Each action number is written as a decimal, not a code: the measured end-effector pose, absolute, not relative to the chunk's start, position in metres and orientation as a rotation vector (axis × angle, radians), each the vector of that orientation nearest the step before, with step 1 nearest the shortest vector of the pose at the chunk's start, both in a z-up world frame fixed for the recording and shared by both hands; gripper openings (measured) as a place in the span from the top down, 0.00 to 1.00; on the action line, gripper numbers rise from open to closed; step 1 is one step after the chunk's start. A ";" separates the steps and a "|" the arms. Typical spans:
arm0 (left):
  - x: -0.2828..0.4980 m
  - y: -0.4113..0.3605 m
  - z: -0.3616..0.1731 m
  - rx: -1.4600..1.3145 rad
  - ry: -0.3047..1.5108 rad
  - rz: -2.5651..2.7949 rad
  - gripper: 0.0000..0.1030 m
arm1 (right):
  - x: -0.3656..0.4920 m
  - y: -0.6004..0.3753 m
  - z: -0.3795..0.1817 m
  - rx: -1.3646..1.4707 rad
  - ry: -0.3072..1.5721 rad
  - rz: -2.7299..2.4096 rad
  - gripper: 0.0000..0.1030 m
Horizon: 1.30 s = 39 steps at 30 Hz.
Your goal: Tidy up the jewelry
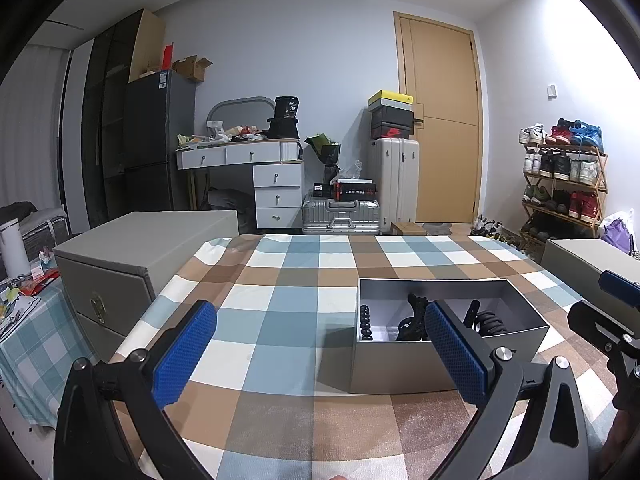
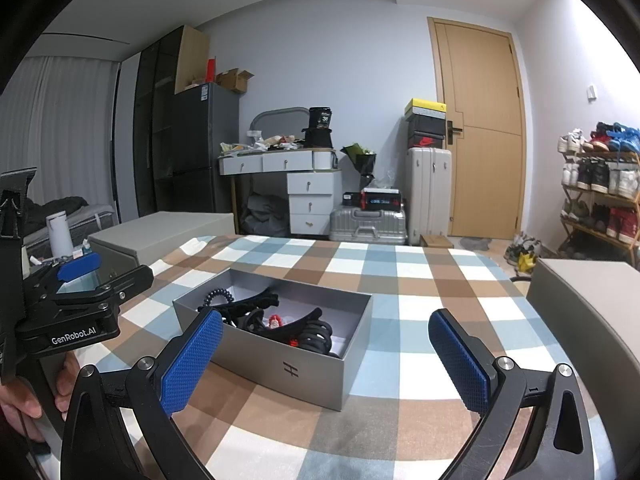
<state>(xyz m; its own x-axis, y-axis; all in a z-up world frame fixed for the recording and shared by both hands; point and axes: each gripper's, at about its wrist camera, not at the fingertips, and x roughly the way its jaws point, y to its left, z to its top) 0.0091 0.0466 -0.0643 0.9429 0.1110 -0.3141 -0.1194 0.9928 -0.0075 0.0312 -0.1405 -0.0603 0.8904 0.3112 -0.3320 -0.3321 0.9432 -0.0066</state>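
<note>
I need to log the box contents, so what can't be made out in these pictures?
- Left wrist view: the right finger and near wall of the grey box hide part of the black hair accessories.
- Right wrist view: the accessories are tangled, so no count; the small red piece is too small to identify.

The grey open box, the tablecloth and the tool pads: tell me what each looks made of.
Grey open box: likely rigid cardboard, matte; thin straight walls, crisp edges, printed mark on its side.
Tablecloth: seemingly woven fabric; checked blue, brown and white, soft creases at the far edge.
Right tool pads: probably rubber or plastic; blue, with a fine raised grid texture.
</note>
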 end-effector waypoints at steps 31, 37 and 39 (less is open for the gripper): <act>0.014 0.046 -0.065 -0.028 0.322 0.119 0.01 | 0.031 -0.141 -0.060 -0.064 0.334 0.335 0.00; 0.014 0.046 -0.065 -0.027 0.322 0.119 0.01 | 0.031 -0.141 -0.060 -0.064 0.335 0.335 0.00; 0.014 0.046 -0.065 -0.028 0.321 0.119 0.01 | 0.031 -0.141 -0.060 -0.063 0.334 0.335 0.00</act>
